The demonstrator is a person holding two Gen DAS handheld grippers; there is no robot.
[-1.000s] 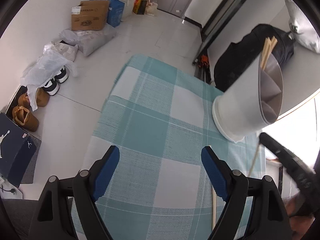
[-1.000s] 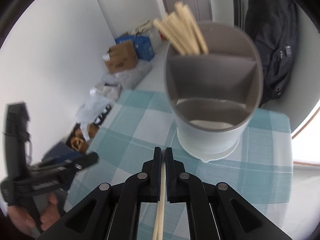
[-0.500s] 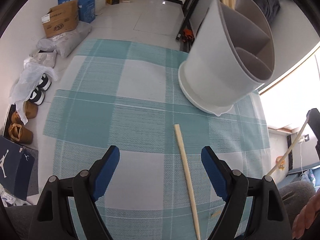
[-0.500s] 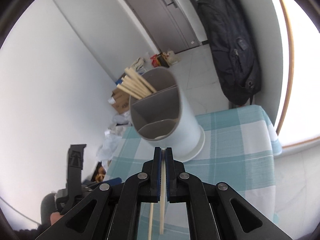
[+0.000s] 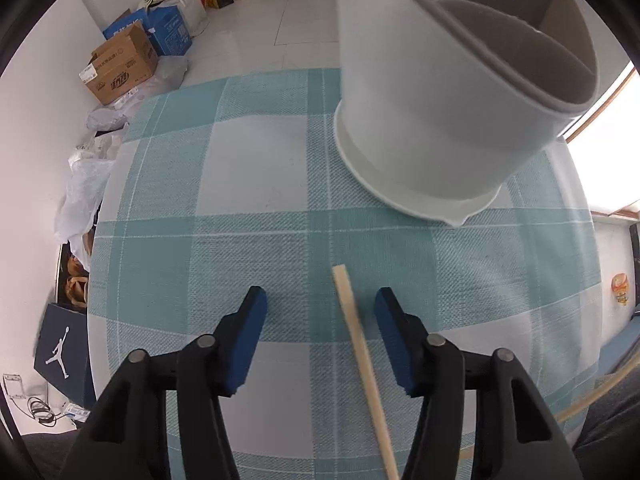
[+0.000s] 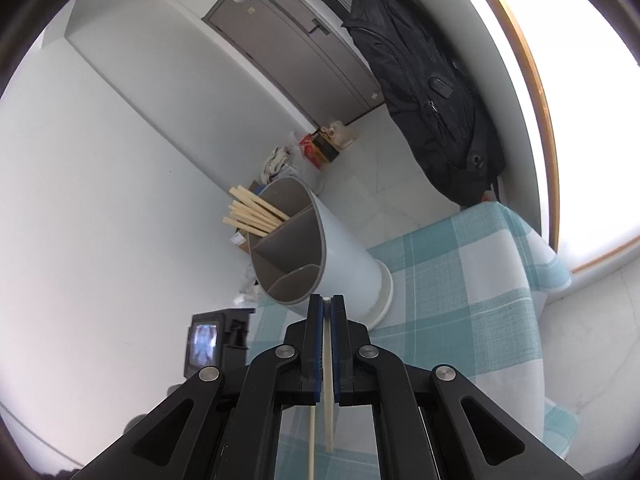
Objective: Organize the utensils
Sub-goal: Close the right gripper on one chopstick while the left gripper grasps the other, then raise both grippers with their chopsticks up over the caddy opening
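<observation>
A white utensil holder (image 5: 436,112) with grey dividers stands on the teal checked tablecloth (image 5: 248,184); in the right wrist view the holder (image 6: 320,252) has several wooden chopsticks (image 6: 252,212) in its far compartment. My left gripper (image 5: 320,306) is open, low over the cloth, with a loose chopstick (image 5: 358,344) lying between its blue pads. My right gripper (image 6: 327,304) is shut on a chopstick (image 6: 328,376), held in the air in front of the holder's rim. A second chopstick (image 6: 311,436) lies on the cloth below it.
A black backpack (image 6: 424,92) hangs at the wall beyond the table. Cardboard boxes (image 5: 120,68), bags and shoes lie on the floor to the left. The left gripper's body with its small screen (image 6: 212,344) shows in the right wrist view.
My left gripper has dropped and moved forward, bringing the loose chopstick between its pads. My right gripper has risen and drawn back from the holder with its chopstick.
</observation>
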